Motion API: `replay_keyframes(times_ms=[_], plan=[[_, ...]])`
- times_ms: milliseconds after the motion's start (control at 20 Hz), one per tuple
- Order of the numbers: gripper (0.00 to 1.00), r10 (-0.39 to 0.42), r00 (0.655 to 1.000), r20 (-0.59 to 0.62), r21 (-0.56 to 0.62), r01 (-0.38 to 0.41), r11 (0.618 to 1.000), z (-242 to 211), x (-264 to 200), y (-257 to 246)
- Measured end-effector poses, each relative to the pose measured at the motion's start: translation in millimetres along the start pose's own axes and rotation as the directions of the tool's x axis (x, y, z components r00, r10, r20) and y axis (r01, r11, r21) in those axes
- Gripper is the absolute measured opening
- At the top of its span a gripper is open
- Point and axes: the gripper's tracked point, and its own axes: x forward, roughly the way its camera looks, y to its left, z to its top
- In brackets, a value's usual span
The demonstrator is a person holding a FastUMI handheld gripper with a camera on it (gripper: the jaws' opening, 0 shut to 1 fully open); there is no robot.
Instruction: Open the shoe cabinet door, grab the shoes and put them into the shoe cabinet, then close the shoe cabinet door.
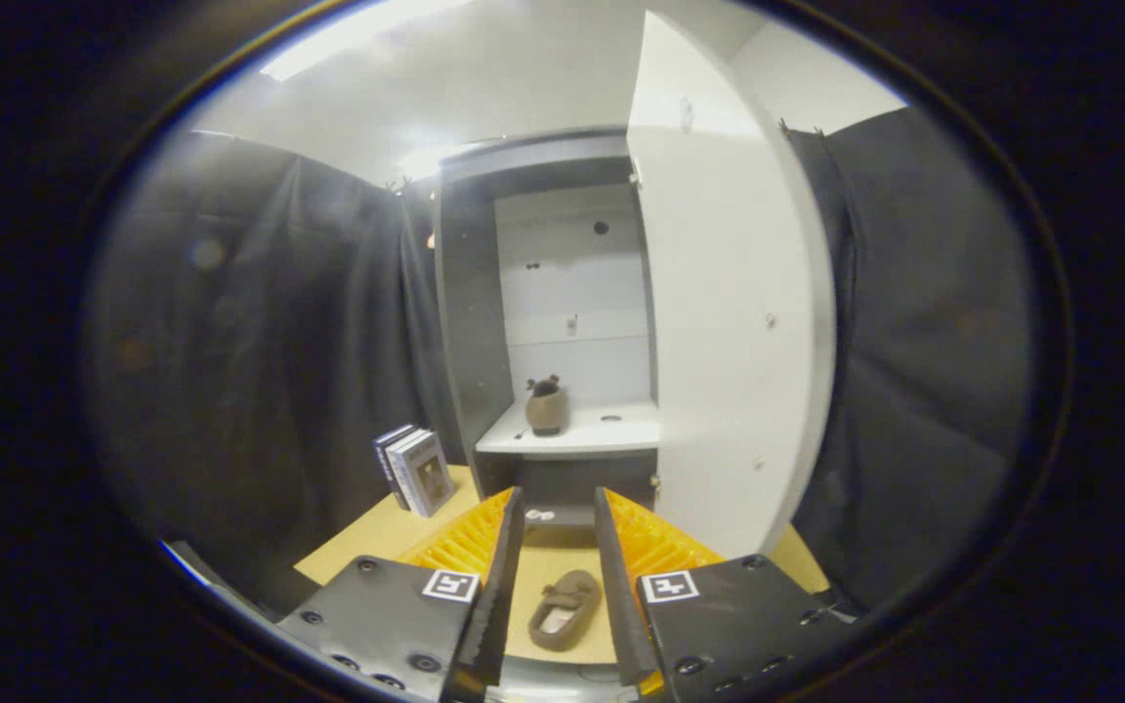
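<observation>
The shoe cabinet (465, 322) stands ahead with its white door (733, 322) swung open to the right. One brown shoe (546, 406) sits upright on the white shelf (611, 434) inside. A second brown shoe (563, 610) lies on the tan tabletop (377, 537), low between my two fingers. My gripper (559, 547) is open, its fingers apart on either side of that shoe and not touching it.
A few books (413, 469) lean against the cabinet's left side on the table. A small white object (540, 515) lies at the cabinet's foot. Black cloth walls close in on both sides.
</observation>
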Motion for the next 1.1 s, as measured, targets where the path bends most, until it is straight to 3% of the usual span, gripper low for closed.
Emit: replay_keyframes(times_ms=[150, 400, 750, 1100], plan=[[0.43, -0.012, 0.996, -0.084, 0.056, 0.017, 0.998, -42.1, 31.8, 35.2], [0.43, -0.124, 0.976, -0.18, 0.095, 0.142, 0.985, -110.9, 77.9, 64.7], [0.43, -0.198, 0.923, -0.331, 0.083, 0.237, 0.968, -205.6, 137.9, 56.3], [0.44, -0.26, 0.814, -0.52, 0.013, 0.312, 0.95, -332.9, 178.4, 18.8]])
